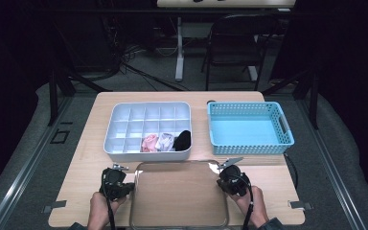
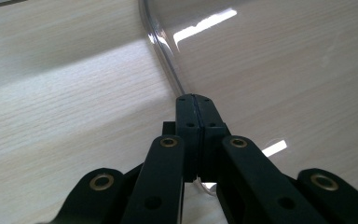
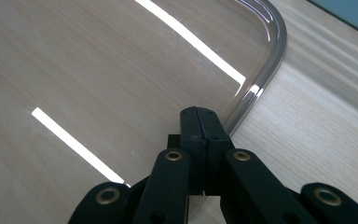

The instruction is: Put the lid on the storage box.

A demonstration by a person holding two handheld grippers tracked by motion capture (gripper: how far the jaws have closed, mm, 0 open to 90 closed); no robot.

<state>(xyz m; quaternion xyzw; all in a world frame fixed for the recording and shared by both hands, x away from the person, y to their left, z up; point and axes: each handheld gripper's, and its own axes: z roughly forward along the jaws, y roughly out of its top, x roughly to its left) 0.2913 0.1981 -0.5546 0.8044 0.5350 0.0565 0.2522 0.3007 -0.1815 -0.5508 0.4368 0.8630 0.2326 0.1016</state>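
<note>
Wooden table, dim room behind. Clear lid lies at lower centre of frame. My left claw pinches its left rim, right claw pinches right rim. Step: gripping lid. Next, likely: lift level, both sides together, toward divided box in mid frame.

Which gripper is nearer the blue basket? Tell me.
Right. The right gripper pinches the right rim of the clear lid, just below the blue basket. The left gripper grips the lid's left rim, below the white organizer.
</note>
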